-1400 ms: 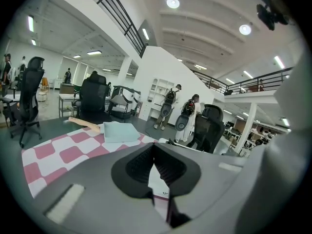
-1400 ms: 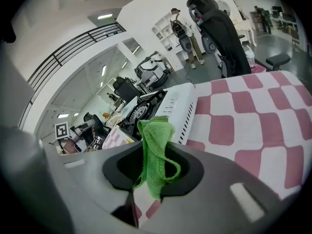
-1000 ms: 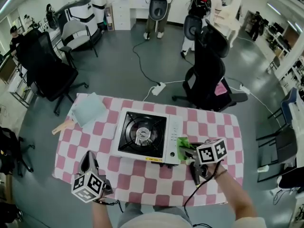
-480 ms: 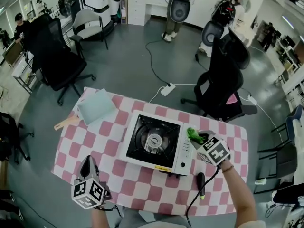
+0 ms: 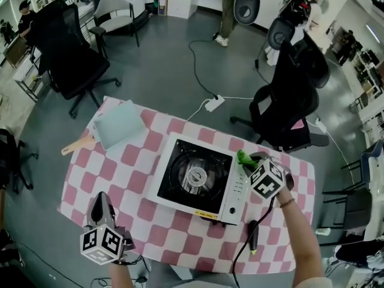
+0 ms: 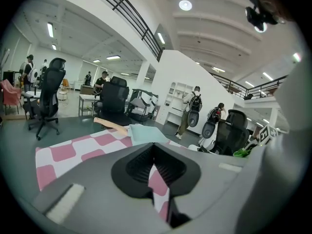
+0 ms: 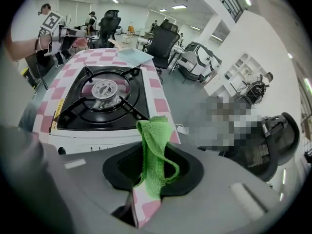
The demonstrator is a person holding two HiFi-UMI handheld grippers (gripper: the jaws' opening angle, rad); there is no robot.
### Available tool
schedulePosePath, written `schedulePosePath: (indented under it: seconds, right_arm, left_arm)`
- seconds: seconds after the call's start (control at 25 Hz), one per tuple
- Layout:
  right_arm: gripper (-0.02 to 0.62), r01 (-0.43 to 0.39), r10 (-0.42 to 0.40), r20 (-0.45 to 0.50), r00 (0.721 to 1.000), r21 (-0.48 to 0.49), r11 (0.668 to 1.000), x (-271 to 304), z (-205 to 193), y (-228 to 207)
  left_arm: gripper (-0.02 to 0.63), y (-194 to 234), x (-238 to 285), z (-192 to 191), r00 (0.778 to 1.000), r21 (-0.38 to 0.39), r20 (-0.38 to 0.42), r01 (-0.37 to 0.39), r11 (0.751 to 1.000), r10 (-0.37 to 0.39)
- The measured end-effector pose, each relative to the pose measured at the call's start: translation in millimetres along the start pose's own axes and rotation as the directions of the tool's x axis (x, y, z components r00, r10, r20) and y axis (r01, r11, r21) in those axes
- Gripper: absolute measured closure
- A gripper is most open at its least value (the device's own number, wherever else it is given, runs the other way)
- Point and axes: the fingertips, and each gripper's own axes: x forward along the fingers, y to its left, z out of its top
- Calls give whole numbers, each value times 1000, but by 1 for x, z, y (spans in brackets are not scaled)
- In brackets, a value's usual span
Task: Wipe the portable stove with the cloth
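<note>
Green cloth (image 7: 154,147) lengthwise out of pinching right claw (image 7: 152,177), tip toward stove (image 7: 97,104); left claw (image 6: 155,172) closed.

Both handheld units are chunky grey plastic with a black recess round the jaws, and the left gripper (image 5: 101,198) and right gripper (image 5: 247,161) each carry a white cube (image 5: 267,180) printed with black square markers. A thin black cable (image 5: 240,254) hangs off the right one, near a dark band (image 5: 287,203) on that wrist, and there's more black wire (image 5: 137,260) looped under the left
</note>
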Motion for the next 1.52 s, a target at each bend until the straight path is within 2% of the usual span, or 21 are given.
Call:
schedulePosePath:
  seconds: [0.16,0.28,0.8,1.52]
  right_arm:
    - [509,29,-32,-35,999,-77,997,6,1,-7]
    - [509,19,-25,-52,998,-119,993,11,2,-6]
    - [509,-27,16,-80,997,-142,989,19,0,2]
    - [509,-60,54,-65,996,-82,995,11,-4,28]
  left_arm:
    - [606,2,0,-1,1000,-9,1,-12,1000,12]
    - [606,4,-1,-2,1000,-12,-4,-21,1000,21]
    - [606,-4,3,3,1000,7,-7,-16,1000,16]
    - [606,-5,-12,11,1000,12,2,-3,1000,3]
